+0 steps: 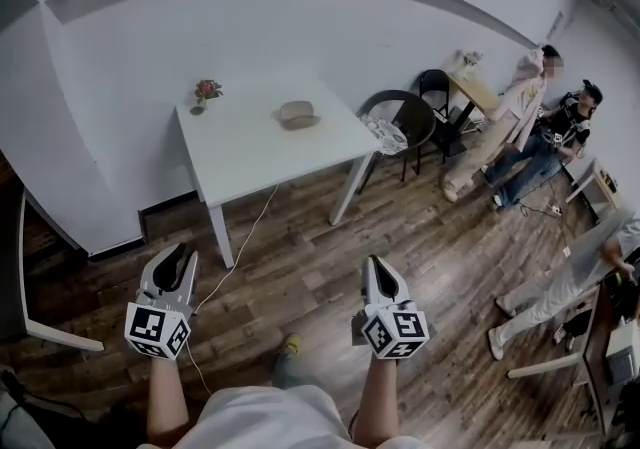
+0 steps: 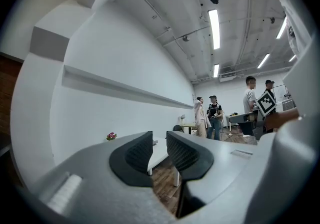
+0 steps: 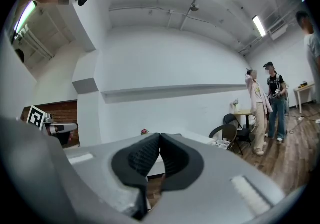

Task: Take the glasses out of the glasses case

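Head view: looking steeply down on a wooden floor (image 1: pixel 430 247), with a white table (image 1: pixel 240 152) standing well ahead against the white wall. On that table, a tan glasses case (image 1: pixel 298 114) lying near the far edge, too small to tell whether open or closed; no glasses visible outside it. Toward the table's far left corner, a small vase of pink flowers (image 1: pixel 206 92), well apart from the case. Just right of the table, a black chair (image 1: pixel 400 117); farther right, 2 people (image 1: pixel 535 127) standing together. Low in the frame, left gripper (image 1: pixel 178 259) and right gripper (image 1: pixel 378 265) held up side by side over the floor, both well short of the table and touching nothing. Left gripper view: left gripper (image 2: pixel 159 140) with its 2 ribbed black pads standing a narrow gap apart, nothing gripped, only a strip of the white table (image 2: pixel 157 156) and floor showing through the gap; pink flowers (image 2: pixel 111 136) off to the left, several people (image 2: pixel 210 115) in the background. Right gripper view: right gripper (image 3: pixel 160 140) with pads pressed together at the tips, nothing held between them; flowers (image 3: pixel 144 131) just above the left pad, black chair (image 3: pixel 227 133) and 2 people (image 3: pixel 265 103) to the right.
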`<action>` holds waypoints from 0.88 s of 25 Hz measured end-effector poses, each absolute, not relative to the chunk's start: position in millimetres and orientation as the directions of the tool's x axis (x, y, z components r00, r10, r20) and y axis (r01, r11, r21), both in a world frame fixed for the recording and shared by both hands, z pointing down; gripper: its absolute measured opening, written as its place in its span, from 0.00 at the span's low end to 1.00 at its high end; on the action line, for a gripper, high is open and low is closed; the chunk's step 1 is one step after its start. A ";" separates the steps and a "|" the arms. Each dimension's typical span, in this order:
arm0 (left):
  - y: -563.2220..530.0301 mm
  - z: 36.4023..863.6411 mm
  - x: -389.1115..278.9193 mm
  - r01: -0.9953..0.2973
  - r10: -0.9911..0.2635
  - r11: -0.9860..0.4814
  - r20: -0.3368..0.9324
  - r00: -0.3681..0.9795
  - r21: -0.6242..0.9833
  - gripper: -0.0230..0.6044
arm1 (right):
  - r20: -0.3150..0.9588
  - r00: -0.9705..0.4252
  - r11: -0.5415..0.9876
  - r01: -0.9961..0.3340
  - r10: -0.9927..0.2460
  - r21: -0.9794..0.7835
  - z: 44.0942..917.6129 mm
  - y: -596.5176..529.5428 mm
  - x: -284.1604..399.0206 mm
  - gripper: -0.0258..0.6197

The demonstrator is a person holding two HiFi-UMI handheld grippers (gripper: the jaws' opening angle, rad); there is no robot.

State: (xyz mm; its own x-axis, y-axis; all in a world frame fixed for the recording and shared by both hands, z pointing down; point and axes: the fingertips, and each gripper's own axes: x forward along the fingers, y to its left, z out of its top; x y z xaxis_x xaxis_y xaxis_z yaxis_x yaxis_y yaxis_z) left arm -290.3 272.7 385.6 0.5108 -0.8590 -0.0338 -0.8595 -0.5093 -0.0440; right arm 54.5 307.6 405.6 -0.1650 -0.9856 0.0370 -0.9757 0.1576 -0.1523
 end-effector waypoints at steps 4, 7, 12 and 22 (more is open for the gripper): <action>220.7 389.1 -261.0 -0.856 -0.857 -0.514 -0.014 0.515 -0.050 0.18 | 0.049 -0.167 0.156 -0.974 -0.985 -0.167 411.6 254.7 82.4 0.04; 180.5 387.7 -235.3 -0.857 -0.859 -0.512 0.001 0.513 -0.057 0.18 | 0.054 -0.168 0.157 -0.972 -0.984 -0.177 412.0 212.7 107.8 0.04; 123.3 377.9 -192.7 -0.862 -0.865 -0.501 0.000 0.502 -0.074 0.18 | 0.045 -0.192 0.181 -0.967 -0.980 -0.179 404.7 152.0 144.2 0.04; 55.7 368.5 -136.5 -0.856 -0.860 -0.508 0.001 0.511 -0.096 0.18 | 0.042 -0.223 0.210 -0.956 -0.974 -0.205 408.5 80.5 183.3 0.04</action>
